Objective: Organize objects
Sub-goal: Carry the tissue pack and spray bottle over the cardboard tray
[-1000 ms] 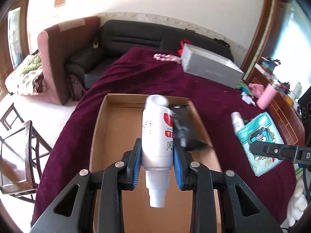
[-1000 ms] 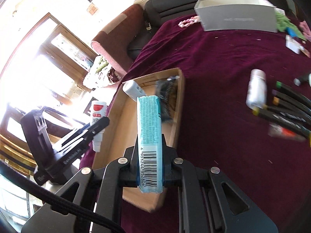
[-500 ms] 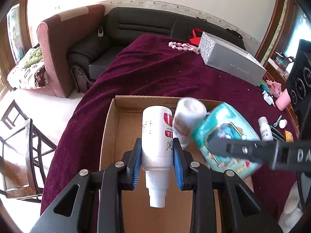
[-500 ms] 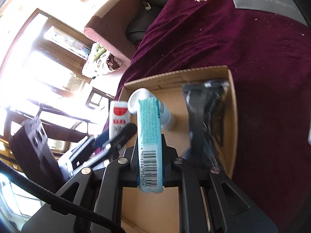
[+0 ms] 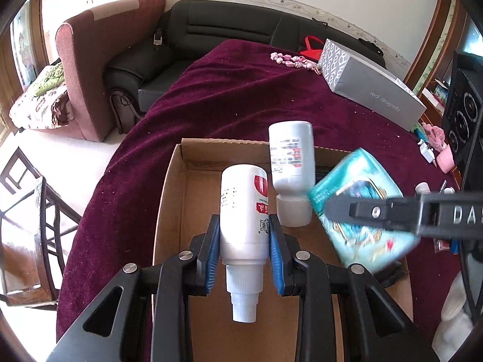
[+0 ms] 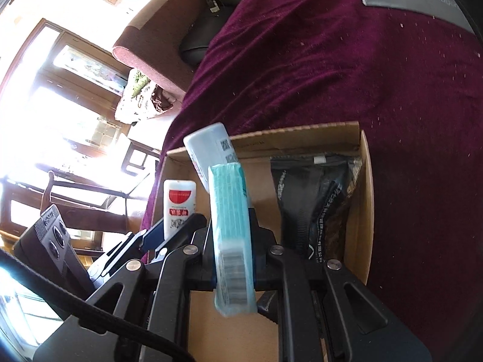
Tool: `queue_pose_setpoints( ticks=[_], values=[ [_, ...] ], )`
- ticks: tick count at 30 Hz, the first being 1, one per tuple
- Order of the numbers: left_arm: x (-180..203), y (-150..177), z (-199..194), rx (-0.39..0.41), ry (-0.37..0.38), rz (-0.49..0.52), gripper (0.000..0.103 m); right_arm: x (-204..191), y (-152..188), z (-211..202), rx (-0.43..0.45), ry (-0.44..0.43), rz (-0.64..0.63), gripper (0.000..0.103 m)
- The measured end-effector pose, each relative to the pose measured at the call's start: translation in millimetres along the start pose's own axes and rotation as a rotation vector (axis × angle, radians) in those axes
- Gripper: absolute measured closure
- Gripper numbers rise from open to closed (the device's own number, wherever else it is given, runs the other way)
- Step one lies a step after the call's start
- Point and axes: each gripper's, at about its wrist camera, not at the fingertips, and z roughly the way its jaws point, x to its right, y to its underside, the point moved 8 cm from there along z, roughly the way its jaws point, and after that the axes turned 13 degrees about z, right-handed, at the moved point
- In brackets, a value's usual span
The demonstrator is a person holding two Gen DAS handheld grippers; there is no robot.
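Note:
My left gripper [image 5: 243, 226] is shut on a white bottle with a red label [image 5: 244, 211], nozzle towards the camera, over the open cardboard box [image 5: 169, 211]. A second white bottle [image 5: 289, 163] leans in the box, wide cap down. To the right my right gripper [image 5: 329, 209] holds a teal tissue pack [image 5: 362, 217] above the box. In the right wrist view the right gripper [image 6: 232, 226] is shut on the tissue pack [image 6: 231, 211]. A black pouch [image 6: 314, 199] lies in the box [image 6: 302, 132]. The left gripper [image 6: 175, 226] and its bottle [image 6: 179, 205] show at the left.
The box sits on a purple cloth [image 5: 229, 96]. A grey gift box [image 5: 371, 96] and a pink bead string [image 5: 294, 60] lie at the far side. Small items [image 5: 434, 154] lie at the right edge. A sofa [image 5: 229, 30], armchair [image 5: 90, 69] and wooden chair [image 5: 27, 226] stand beyond.
Both grippers came forward and lower over the box. The right gripper carried the tissue pack from beside the box to above its right half. Both grips stayed the same.

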Motion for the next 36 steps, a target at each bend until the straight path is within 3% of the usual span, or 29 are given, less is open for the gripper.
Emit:
queue_pose_setpoints(
  ticks=[5, 16, 19, 21, 23, 30, 34, 36],
  values=[
    [-2.7, 2.4, 7.0, -0.031, 0.000, -0.019, 0.078, 1.7, 6.4, 2.4, -0.025, -0.003, 0.011, 0.091],
    [-10.3, 1.6, 0.9, -0.012, -0.018, -0.056, 0.077, 3.1, 7.7, 0.7, -0.018, -0.007, 0.013, 0.090],
    [-13.1, 0.3, -3.5, -0.006, -0.008, -0.068, 0.072, 1.6, 5.4, -1.5, -0.008, -0.025, 0.017, 0.085],
    [-16.2, -0.4, -8.3, -0.001, 0.009, -0.085, 0.064, 0.5, 2.8, -5.3, 0.007, -0.041, 0.025, 0.077],
    [-19.0, -0.5, -15.0, 0.007, 0.020, -0.095, 0.064, 0.5, 0.0, -11.8, 0.021, -0.048, 0.027, 0.068],
    [-35.4, -1.2, -51.4, 0.096, 0.062, -0.152, 0.063, -32.8, -31.6, -35.4, 0.142, -0.105, -0.004, 0.068],
    [-41.3, -0.4, -59.9, 0.130, 0.083, -0.190, 0.063, -61.4, -62.0, -28.7, 0.162, -0.160, 0.007, 0.067],
    [-40.3, 0.2, -61.4, 0.135, 0.089, -0.187, 0.063, -71.8, -78.4, -20.0, 0.175, -0.145, 0.001, 0.067]
  ],
)
